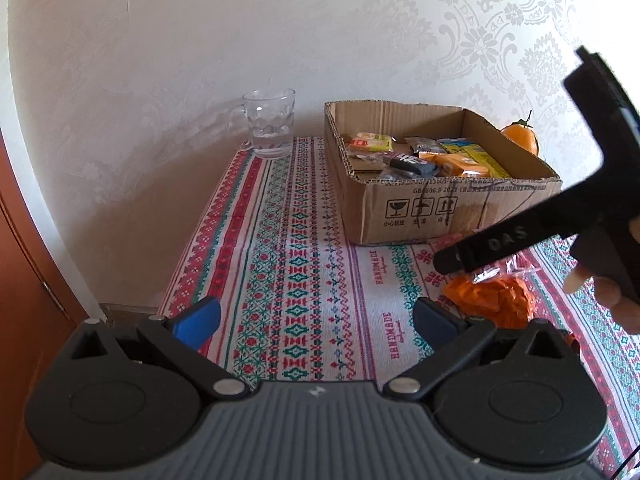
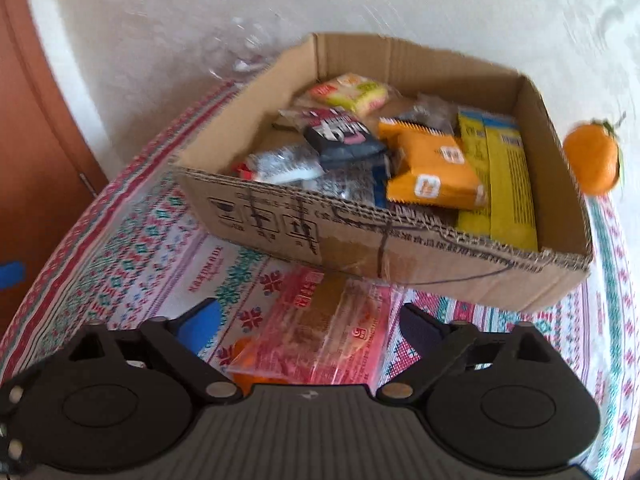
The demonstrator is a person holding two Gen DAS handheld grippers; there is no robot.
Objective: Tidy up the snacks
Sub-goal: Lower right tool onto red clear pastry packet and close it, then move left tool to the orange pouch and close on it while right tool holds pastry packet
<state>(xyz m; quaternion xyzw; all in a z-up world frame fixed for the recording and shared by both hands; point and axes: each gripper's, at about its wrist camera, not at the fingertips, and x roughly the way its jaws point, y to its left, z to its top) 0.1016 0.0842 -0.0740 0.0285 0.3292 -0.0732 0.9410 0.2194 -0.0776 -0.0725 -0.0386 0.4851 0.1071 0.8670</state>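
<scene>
While a red snack packet lies flat on the patterned tablecloth, just before the cardboard box, the right gripper is held over it, jaws apart on either side, not yet pressing. The packet is judged light, crinkly and slippery; its middle is best pinched across the short width. An orange wrapper lies partly beneath it. The left gripper is seen open and empty above bare cloth. Room is open leftward; the box wall crowds the far side.
</scene>
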